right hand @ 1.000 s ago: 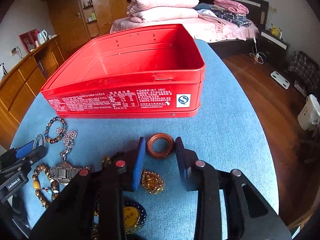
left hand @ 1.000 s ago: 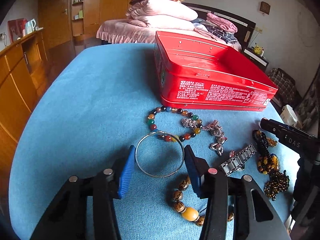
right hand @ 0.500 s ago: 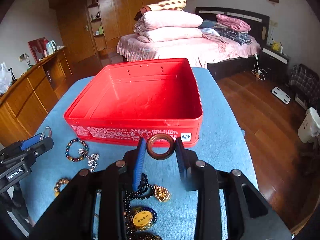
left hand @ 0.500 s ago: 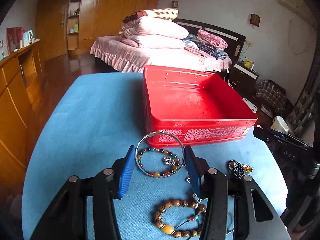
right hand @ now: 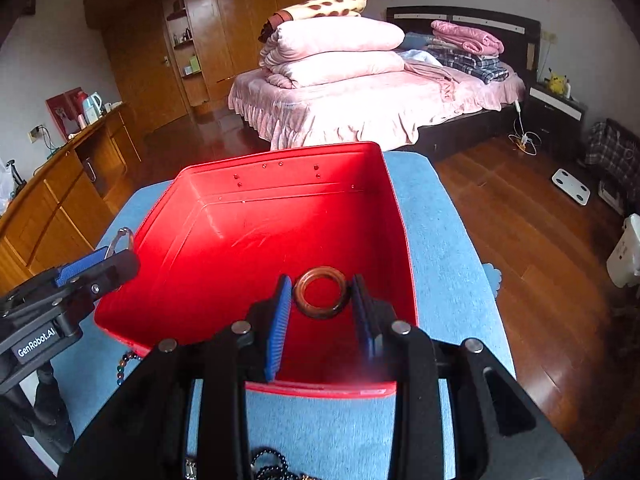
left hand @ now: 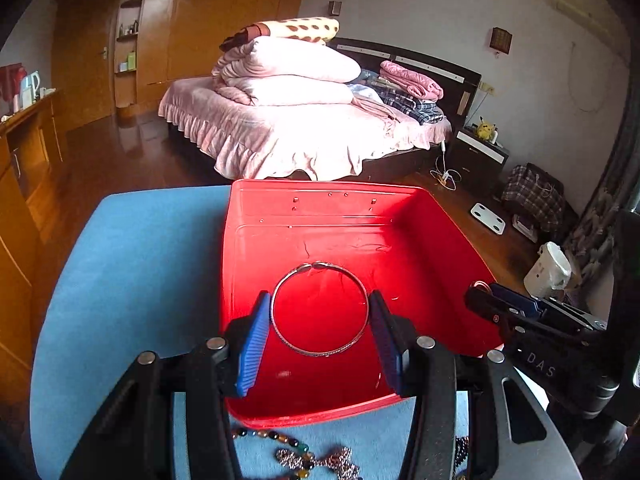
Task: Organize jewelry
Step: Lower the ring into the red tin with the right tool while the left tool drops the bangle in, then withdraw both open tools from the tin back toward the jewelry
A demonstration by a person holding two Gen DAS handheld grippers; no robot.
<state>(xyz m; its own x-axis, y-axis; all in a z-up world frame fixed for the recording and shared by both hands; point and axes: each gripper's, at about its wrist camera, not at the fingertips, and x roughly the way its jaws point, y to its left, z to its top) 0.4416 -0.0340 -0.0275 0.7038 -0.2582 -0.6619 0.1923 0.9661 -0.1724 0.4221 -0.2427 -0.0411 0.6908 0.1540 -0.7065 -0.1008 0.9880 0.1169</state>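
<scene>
Left gripper [left hand: 320, 316] grasps a thin silver bangle [left hand: 319, 309] by its two sides, the blue pads [left hand: 252, 344] pressed against the ring's outer edge. It holds the bangle above the open red tin [left hand: 352, 236], over the near-left part of the tin's floor. Right gripper [right hand: 320, 300] is clenched on a smaller, thick brown ring [right hand: 321, 292], caught between its blue fingers [right hand: 278, 320], and hangs over the near-right part of the same tin. In the left wrist view the right gripper's tip [left hand: 504, 304] shows at the tin's right wall; in the right wrist view the left gripper's tip [right hand: 92, 268], with the bangle's edge poking out, shows at the tin's left wall.

The tin stands on a table covered with blue cloth [left hand: 132, 264], towards its far edge, and its red floor is bare. On the cloth at the near edge, below the tin, lie a bracelet of coloured beads [left hand: 276, 438] and a silvery chain piece [left hand: 320, 460]; a string of dark beads [right hand: 272, 464] lies under the right gripper. Beyond the table stands a bed [right hand: 360, 96] piled with folded pink quilts.
</scene>
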